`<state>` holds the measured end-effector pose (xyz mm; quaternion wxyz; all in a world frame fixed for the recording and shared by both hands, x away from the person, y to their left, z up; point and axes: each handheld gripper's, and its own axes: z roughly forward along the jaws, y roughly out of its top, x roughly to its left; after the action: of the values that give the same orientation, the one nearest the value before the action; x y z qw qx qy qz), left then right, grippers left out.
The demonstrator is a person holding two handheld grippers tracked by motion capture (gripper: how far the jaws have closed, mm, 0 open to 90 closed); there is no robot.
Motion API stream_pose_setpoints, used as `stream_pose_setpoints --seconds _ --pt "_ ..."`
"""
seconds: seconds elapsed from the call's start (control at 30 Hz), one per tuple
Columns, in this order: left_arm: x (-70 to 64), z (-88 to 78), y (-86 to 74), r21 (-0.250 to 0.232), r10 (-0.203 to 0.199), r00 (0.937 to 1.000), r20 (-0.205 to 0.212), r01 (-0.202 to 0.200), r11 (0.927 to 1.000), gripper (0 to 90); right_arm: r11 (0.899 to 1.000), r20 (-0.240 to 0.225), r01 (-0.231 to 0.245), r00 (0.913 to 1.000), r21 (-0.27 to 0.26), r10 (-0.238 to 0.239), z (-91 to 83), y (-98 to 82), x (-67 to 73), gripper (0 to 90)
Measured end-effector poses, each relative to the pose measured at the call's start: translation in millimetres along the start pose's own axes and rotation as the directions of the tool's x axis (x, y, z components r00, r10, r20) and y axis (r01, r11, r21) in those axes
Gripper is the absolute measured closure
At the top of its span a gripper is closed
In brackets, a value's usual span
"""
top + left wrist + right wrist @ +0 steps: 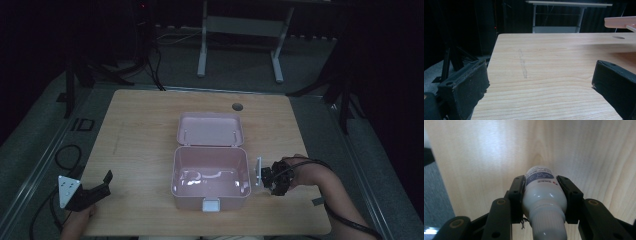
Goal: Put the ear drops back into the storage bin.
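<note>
A pale pink box [176, 172] stands open in the middle of the wooden table, its lid [211, 129] tipped back behind it. Just right of the box is my right gripper [272, 182], held by a hand and pointing down at the tabletop. In the right gripper view that right gripper [540, 180] is shut on a white bottle [544, 200] with a blue label, one pad pressed on each side, above bare wood. My left gripper [100, 187] rests near the table's front left corner. Its jaws stand wide apart in the left gripper view [539, 75], with nothing between them.
A round cable hole [237, 106] sits near the table's far edge. The left gripper view catches the pink lid's edge [620, 22] at top right. Cables lie on the floor to the left [65, 155]. A white desk frame [240, 30] stands behind the table.
</note>
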<state>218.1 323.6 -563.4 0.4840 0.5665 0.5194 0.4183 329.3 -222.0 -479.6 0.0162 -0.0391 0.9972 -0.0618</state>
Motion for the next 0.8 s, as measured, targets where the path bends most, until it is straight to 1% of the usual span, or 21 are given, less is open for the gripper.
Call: stream_pose_setpoints --seconds 0.13,0.2,0.37,0.43,0.47,0.5,0.57,0.8 --pt "0.1 0.1 0.0 0.001 0.000 1.0000 0.000 0.000 1.0000 0.9 1.000 0.001 0.009 1.0000 -0.007 -0.009 -3.0 1.0 5.0 59.9" --pt "0.0 0.0 0.0 0.000 0.000 1.0000 0.000 0.000 1.0000 1.0 1.000 -0.001 0.008 1.0000 0.002 -0.008 -4.5 1.4 6.4 59.9" --pt "0.0 0.0 0.0 0.000 -0.001 1.0000 0.000 0.001 1.0000 0.9 1.000 -0.013 0.001 0.9999 0.007 -0.001 -9.5 2.2 6.2 59.9" --pt "0.0 0.0 0.0 0.000 0.000 1.0000 -0.001 0.000 1.0000 1.0 1.000 -0.012 -0.004 0.9999 0.004 0.004 -13.1 2.9 6.1 59.9" --pt "0.0 0.0 0.0 0.000 0.000 1.0000 0.000 0.000 1.0000 0.9 1.000 -0.020 -0.009 0.9998 0.002 0.009 -15.1 3.3 6.1 59.9" --pt "0.0 -0.1 0.0 0.000 0.000 1.0000 -0.001 0.000 1.0000 1.0 1.000 -0.016 -0.008 0.9998 0.001 0.008 -17.3 3.7 6.2 59.9" --pt "0.0 -0.1 0.0 0.000 0.000 1.0000 -0.001 0.000 1.0000 1.0 1.000 -0.020 -0.020 0.9996 0.001 0.020 -22.3 4.2 6.7 59.9" --pt "-0.1 -0.1 0.0 -0.001 0.001 1.0000 -0.001 -0.001 1.0000 0.9 1.000 -0.011 -0.027 0.9996 -0.013 0.027 -40.6 5.2 8.2 59.9"
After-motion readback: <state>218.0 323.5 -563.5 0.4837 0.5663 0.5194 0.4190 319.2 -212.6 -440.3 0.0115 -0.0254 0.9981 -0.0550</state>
